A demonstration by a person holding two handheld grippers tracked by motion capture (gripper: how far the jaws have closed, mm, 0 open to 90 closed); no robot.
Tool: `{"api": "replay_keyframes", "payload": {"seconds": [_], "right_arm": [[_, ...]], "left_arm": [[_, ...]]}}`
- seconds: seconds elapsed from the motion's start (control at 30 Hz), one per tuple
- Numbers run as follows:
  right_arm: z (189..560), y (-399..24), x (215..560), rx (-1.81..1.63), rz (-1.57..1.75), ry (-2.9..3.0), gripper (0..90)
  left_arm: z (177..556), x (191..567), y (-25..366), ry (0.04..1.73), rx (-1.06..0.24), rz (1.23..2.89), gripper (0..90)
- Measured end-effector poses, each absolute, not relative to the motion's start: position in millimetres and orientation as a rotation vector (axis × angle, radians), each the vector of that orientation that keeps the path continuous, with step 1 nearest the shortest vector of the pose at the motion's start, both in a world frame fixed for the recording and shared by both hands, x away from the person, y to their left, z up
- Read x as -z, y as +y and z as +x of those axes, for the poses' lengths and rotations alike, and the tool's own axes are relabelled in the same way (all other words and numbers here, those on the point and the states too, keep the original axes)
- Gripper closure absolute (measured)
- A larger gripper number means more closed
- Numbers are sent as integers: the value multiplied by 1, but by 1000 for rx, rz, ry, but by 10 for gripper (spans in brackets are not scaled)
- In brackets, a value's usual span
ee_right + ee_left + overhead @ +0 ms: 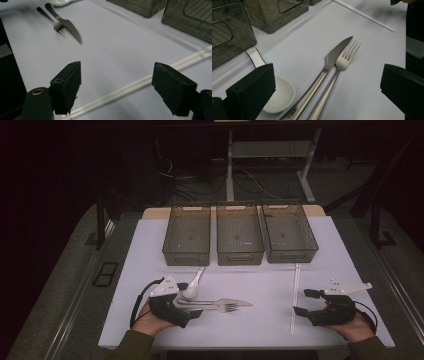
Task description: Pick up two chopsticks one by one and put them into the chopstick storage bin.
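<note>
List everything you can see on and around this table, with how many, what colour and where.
Bins: three, smoky clear plastic, side by side at the table's far edge, nothing visible inside.
Spoon: one, white ceramic, near left, just in front of the left bin.
Knife: one, silver, lying beside the fork, tip pointing right in the high view.
Fork: one, silver, alongside the knife.
Chopsticks: a pair, white, lying together near right.
Table: one, white top.
Left gripper: black, jaws open, at the cutlery handles.
Right gripper: black, jaws open, beside the chopsticks.
Hands: two, at the near edge.
</note>
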State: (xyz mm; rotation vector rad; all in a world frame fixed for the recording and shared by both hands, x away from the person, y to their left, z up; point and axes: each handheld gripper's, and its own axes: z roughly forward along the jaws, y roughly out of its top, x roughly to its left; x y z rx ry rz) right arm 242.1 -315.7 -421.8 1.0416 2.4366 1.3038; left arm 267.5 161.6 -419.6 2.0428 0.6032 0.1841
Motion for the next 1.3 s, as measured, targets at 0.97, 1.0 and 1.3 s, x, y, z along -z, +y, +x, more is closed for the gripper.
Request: {"api": "replay_keyframes", "payload": {"seconds": [0.97, 1.0, 1.3], "right_arm": [[229, -312, 441, -1161, 931, 2705, 894], [229, -310, 442, -1151, 925, 2714, 896], [230, -303, 447, -1104, 887, 2762, 896]], "left_arm": [[263, 422, 168, 627, -205, 2049, 0], [263, 422, 168, 626, -205, 2051, 0], [263, 422, 167, 625, -204, 2051, 0]]}}
